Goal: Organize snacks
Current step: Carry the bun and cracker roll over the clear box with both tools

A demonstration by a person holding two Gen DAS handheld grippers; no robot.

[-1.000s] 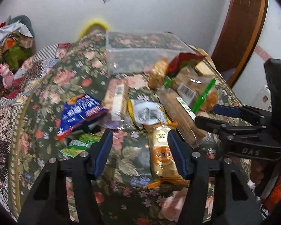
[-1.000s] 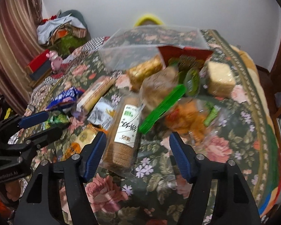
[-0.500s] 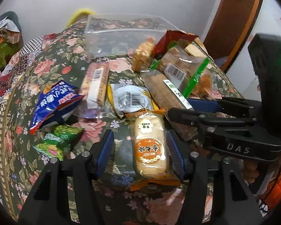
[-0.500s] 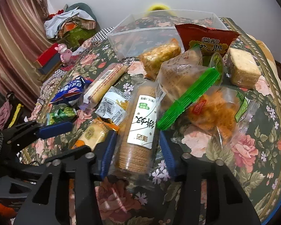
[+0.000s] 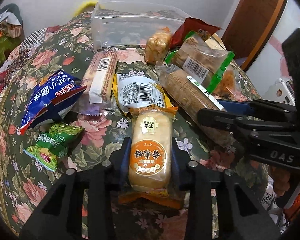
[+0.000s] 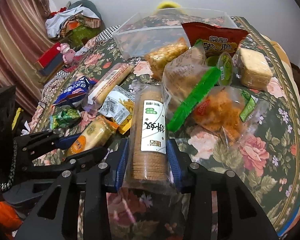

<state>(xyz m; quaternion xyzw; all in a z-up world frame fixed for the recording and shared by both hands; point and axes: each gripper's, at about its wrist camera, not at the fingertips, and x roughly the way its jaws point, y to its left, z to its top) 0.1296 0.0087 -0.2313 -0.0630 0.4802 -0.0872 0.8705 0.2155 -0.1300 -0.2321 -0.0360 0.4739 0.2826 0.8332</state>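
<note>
Left wrist cam: the left gripper (image 5: 150, 156) just squeezed shut on the orange-and-cream rice cracker pack (image 5: 151, 150), blue pads tight against both long sides. The pack lies flat on the floral tablecloth (image 5: 94, 152), printed label up, just below the white-and-yellow barcode bag (image 5: 139, 93).

Right wrist cam: the right gripper (image 6: 148, 160) is clamped on the clear sleeve of round brown biscuits (image 6: 149, 138) with the white-and-green label, lying lengthwise, far end by the green-sealed bread bag (image 6: 187, 78). The clear plastic bin (image 6: 160, 32) sits behind the pile.
</note>
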